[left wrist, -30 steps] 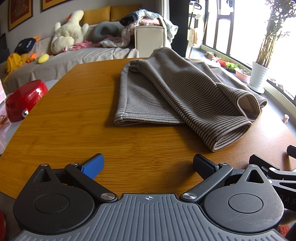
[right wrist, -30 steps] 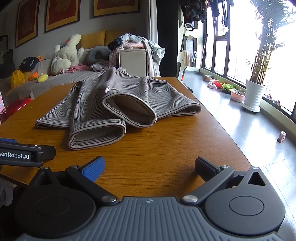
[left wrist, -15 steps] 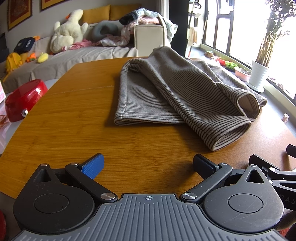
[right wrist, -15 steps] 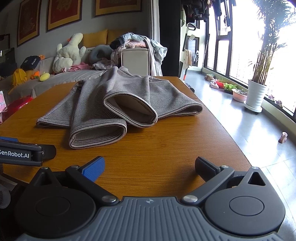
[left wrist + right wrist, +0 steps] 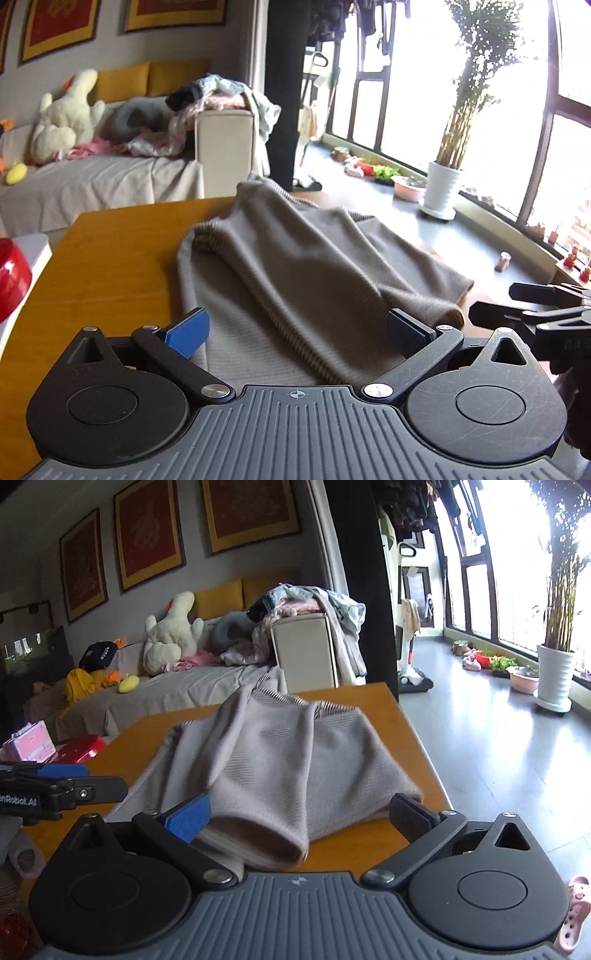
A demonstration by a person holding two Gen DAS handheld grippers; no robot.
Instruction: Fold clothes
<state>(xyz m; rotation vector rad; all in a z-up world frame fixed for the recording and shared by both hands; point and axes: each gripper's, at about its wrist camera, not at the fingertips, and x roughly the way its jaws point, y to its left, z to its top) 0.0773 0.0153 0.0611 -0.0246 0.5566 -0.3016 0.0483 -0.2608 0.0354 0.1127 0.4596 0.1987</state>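
Observation:
A grey-brown striped knit garment [image 5: 291, 266] lies loosely bunched on the orange wooden table [image 5: 110, 258]. In the left wrist view my left gripper [image 5: 295, 332] is open and hovers over the garment's near edge, with cloth showing between its fingers. In the right wrist view the same garment [image 5: 288, 760] spreads ahead, a rolled cuff nearest. My right gripper [image 5: 299, 814] is open above that cuff. Each gripper appears at the edge of the other's view: the right gripper [image 5: 535, 314] and the left gripper [image 5: 55, 790]. Neither grips cloth.
A red case [image 5: 11, 280] sits at the table's left edge, with a pink box [image 5: 29, 740] beside it. Behind the table stands a sofa [image 5: 166, 694] with plush toys and piled clothes. A potted plant [image 5: 554, 672] stands by the windows.
Both grippers have moved forward and up over the garment, which now fills the gap between their fingers. Both stay open. The cloth itself has not shifted.

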